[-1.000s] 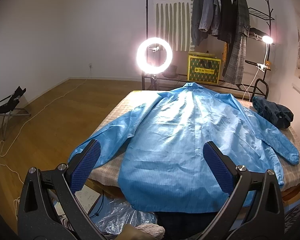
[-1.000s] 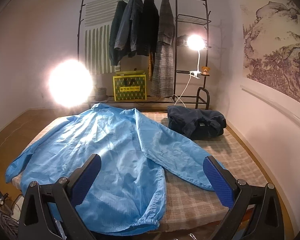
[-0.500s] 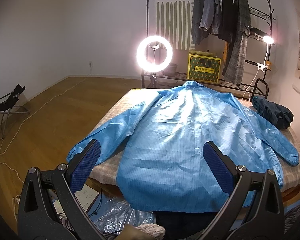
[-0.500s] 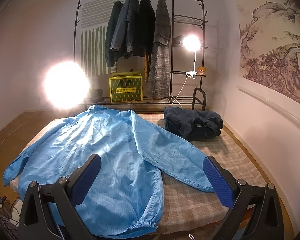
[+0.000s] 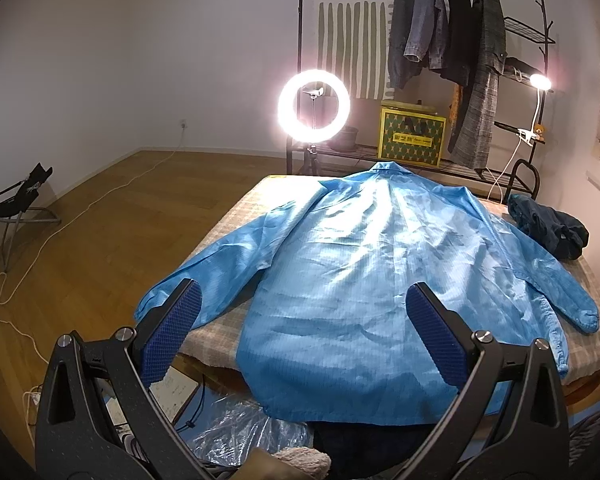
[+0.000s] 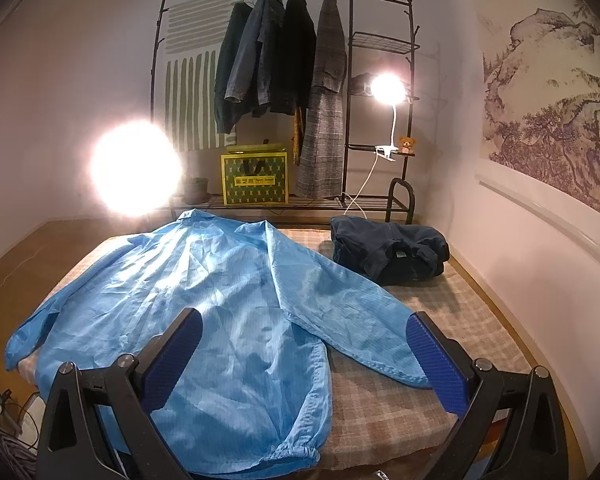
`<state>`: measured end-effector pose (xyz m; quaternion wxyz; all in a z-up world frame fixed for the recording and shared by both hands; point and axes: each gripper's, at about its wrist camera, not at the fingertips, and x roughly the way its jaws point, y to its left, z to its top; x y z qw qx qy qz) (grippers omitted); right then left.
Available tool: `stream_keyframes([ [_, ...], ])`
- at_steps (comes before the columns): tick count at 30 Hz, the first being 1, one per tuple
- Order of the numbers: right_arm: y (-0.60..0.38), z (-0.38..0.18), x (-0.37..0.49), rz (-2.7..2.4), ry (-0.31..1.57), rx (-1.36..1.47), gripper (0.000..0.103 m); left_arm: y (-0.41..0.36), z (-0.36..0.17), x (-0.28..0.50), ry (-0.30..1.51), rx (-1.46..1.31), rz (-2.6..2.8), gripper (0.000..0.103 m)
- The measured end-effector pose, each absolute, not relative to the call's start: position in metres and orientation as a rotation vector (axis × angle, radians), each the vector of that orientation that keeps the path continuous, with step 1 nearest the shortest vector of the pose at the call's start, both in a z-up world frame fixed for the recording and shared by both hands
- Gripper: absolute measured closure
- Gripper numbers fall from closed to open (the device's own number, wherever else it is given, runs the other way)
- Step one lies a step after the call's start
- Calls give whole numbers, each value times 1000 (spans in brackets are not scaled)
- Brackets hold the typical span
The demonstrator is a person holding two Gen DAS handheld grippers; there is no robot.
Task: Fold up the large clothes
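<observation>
A large light-blue jacket (image 5: 364,280) lies spread flat, back up, on a table with a checked cloth (image 5: 228,224). Its collar points to the far end and both sleeves lie out to the sides. Its hem hangs over the near edge. It also shows in the right wrist view (image 6: 220,300). My left gripper (image 5: 304,336) is open and empty, held above the near hem. My right gripper (image 6: 304,356) is open and empty, above the jacket's right side near the right sleeve (image 6: 356,320).
A folded dark-blue garment (image 6: 392,252) lies at the table's far right. Behind the table stand a clothes rack (image 6: 284,60) with hanging coats, a yellow box (image 6: 256,180), a ring light (image 5: 314,102) and a clip lamp (image 6: 386,88). Plastic wrap (image 5: 244,432) and cables lie on the floor.
Both grippers have shifted slightly, so the jacket sits a little differently in each view. The jacket has not moved and both grippers stay open.
</observation>
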<state>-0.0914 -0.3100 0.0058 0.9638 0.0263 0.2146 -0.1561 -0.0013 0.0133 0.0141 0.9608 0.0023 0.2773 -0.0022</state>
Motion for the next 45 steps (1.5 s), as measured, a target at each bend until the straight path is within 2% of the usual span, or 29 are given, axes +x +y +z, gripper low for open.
stream_keyframes([
  [32, -264, 20, -78, -238, 411, -12, 0, 56, -6, 7, 581, 16, 59, 0],
  [38, -254, 25, -59, -172, 408, -10, 0, 73, -1, 29, 607, 5, 40, 0],
  [42, -249, 32, -43, -89, 395, 15, 1, 93, 14, 45, 567, -54, -31, 7],
  [45, -246, 39, -29, -31, 373, 53, 7, 102, 26, 69, 577, -22, -30, 12],
])
